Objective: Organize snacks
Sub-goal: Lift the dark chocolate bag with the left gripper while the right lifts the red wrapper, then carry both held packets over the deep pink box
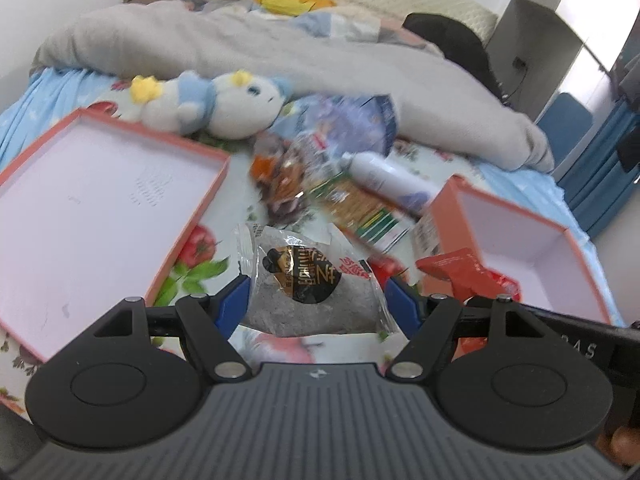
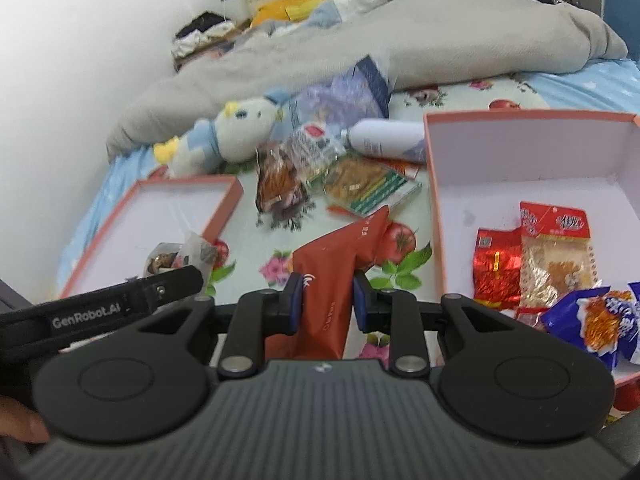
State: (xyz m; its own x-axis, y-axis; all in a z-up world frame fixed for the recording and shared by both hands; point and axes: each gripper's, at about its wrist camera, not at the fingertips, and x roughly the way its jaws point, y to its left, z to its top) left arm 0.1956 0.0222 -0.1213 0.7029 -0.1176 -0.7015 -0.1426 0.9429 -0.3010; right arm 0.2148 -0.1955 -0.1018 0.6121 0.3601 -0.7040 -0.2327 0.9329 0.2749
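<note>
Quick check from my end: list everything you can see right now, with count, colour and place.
box trays: 2, pink-rimmed, white inside; left one empty, right one holding snacks
snacks in right tray: 3; red foil, clear with red header, blue-white
loose snack pile: several, mixed, between trays
white bottle: 1, behind pile
plush toy: 1, white-blue-yellow
grey blanket: 1, behind
floral bedsheet: underneath
grey bun packet: 1, in left gripper
red pouch: 1, in right gripper

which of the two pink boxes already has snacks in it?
The deeper right box: three packets lie in it. The shallow left box holds nothing.
</note>
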